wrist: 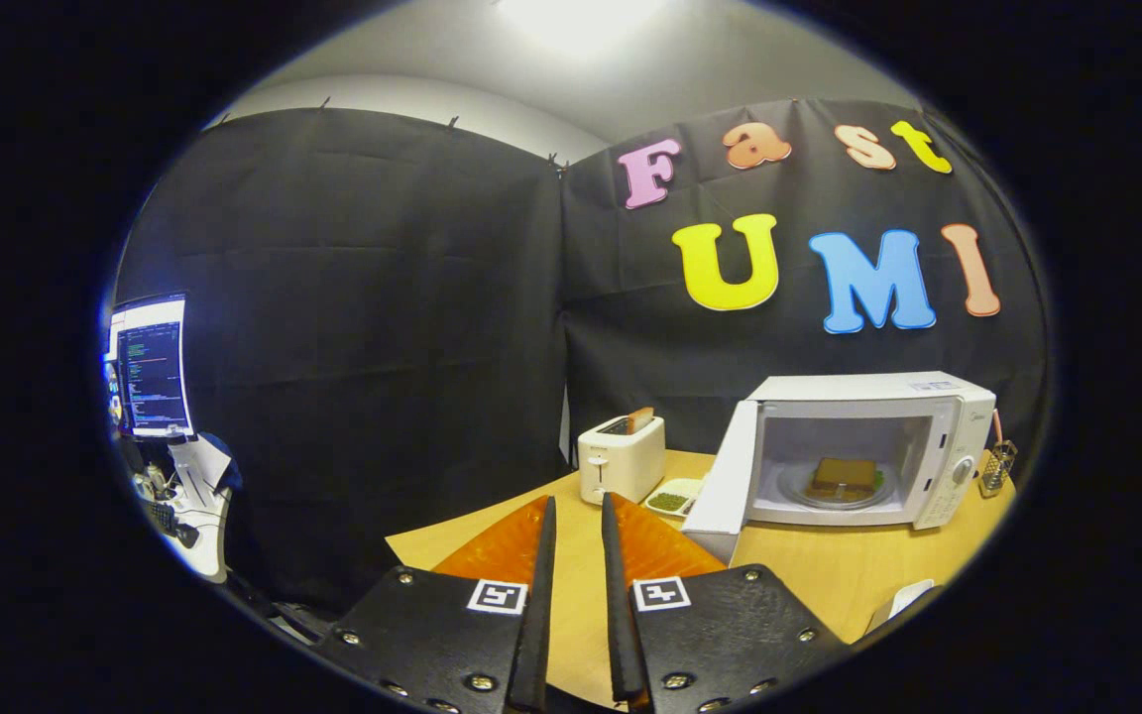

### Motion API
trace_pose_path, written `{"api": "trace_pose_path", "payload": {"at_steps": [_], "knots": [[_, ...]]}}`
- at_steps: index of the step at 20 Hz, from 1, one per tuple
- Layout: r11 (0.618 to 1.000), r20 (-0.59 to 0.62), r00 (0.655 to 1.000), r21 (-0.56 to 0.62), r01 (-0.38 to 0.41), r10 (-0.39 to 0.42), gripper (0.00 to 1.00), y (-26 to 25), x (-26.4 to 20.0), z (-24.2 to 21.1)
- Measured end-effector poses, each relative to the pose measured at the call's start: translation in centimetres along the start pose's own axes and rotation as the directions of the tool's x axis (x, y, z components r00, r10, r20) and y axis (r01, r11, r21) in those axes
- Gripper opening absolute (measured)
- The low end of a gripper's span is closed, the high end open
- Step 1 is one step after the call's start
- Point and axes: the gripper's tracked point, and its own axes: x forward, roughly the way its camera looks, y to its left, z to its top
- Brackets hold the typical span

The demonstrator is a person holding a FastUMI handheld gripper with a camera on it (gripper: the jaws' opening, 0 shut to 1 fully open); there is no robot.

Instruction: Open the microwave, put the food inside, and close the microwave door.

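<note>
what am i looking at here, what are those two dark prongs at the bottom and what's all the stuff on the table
Those prongs are the two fingers of a hand-held gripper; the camera rides on it and looks forward along them. They stand slightly apart with nothing between them. Ahead is a light wooden table. On it sit a white two-slot toaster with a slice sticking up, a small white tray of green bits, and a white microwave oven with its door swung open. A brown block of food already lies on the glass plate inside. The door remains to be closed.
</note>
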Motion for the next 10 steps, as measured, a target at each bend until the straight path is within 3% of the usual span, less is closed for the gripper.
{"api": "trace_pose_path", "payload": {"at_steps": [5, 7, 10], "knots": [[0.998, -0.021, 0.998, 0.019, 0.066, -0.065, 0.25, -2.5, 1.6, -1.0], [0.997, -0.026, 0.998, 0.039, 0.064, -0.063, 0.18, -3.0, 1.8, -1.4], [0.992, -0.008, 0.992, 0.008, 0.124, -0.124, 0.18, -5.2, 1.1, -1.1]]}}
